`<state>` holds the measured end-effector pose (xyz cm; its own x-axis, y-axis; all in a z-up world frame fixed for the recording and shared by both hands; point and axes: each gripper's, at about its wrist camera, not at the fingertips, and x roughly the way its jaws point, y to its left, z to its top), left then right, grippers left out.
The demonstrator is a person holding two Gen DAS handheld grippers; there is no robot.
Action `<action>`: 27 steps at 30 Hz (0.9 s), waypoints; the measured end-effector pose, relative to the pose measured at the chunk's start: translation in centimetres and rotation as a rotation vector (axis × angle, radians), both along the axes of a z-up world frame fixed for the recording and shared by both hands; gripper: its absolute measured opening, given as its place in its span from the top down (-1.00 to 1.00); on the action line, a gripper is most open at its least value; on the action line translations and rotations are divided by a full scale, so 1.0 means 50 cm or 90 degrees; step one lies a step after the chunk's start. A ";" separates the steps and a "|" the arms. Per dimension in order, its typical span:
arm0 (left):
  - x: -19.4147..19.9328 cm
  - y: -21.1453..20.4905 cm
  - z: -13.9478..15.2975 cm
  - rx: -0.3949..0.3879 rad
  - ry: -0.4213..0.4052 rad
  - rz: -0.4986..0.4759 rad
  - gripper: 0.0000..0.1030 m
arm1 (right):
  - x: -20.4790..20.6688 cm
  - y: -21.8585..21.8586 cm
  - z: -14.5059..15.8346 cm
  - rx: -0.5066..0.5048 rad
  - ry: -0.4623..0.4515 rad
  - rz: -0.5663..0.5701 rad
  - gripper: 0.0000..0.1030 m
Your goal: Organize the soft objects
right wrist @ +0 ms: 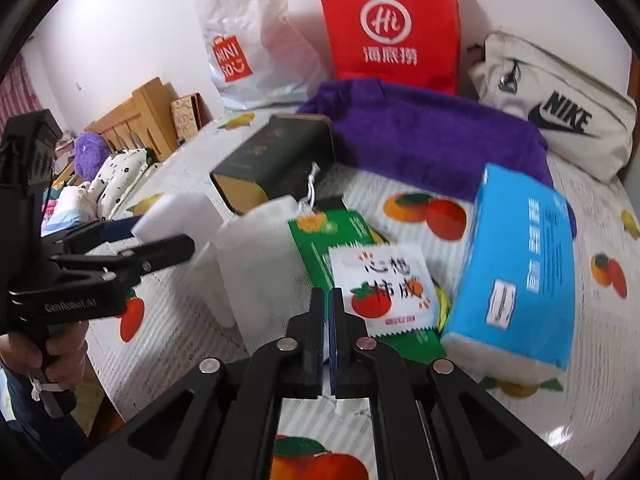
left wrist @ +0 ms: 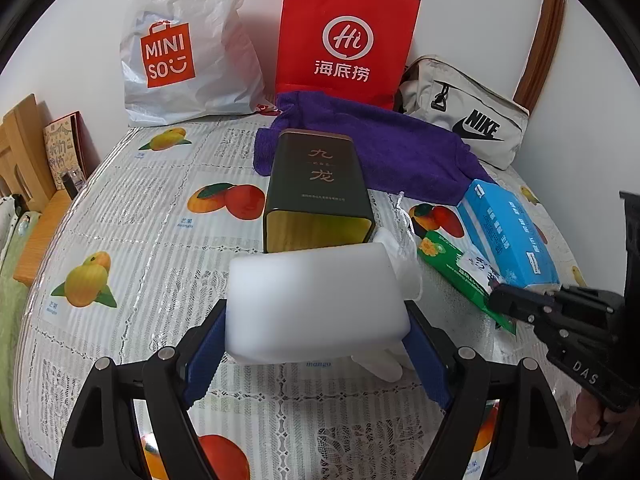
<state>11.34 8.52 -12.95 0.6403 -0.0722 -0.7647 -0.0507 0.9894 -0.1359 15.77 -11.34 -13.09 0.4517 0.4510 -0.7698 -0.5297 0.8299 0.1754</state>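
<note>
My left gripper point(left wrist: 316, 320) is shut on a white foam block point(left wrist: 316, 296), its blue pads pressing on both sides just above the fruit-print tablecloth point(left wrist: 132, 216). A white drawstring pouch point(left wrist: 404, 264) lies right behind the block. My right gripper point(right wrist: 329, 300) is shut, with its tips at the left edge of a small white tomato-print packet point(right wrist: 384, 288); whether it pinches that edge I cannot tell. The packet lies on a green packet point(right wrist: 320, 236), beside a blue tissue pack point(right wrist: 516, 264). A purple towel point(right wrist: 432, 136) lies behind them.
A dark green tin point(left wrist: 316, 192) lies on its side in the middle. At the wall stand a white Miniso bag point(left wrist: 180, 48) and a red paper bag point(left wrist: 344, 40), with a beige Nike pouch point(left wrist: 468, 120) lying beside them. A wooden bed frame point(right wrist: 136, 120) is off the table's left edge.
</note>
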 end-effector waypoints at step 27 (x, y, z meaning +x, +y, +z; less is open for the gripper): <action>0.007 0.010 0.001 0.004 0.003 0.003 -0.58 | 0.006 -0.013 0.030 0.009 0.007 0.017 0.75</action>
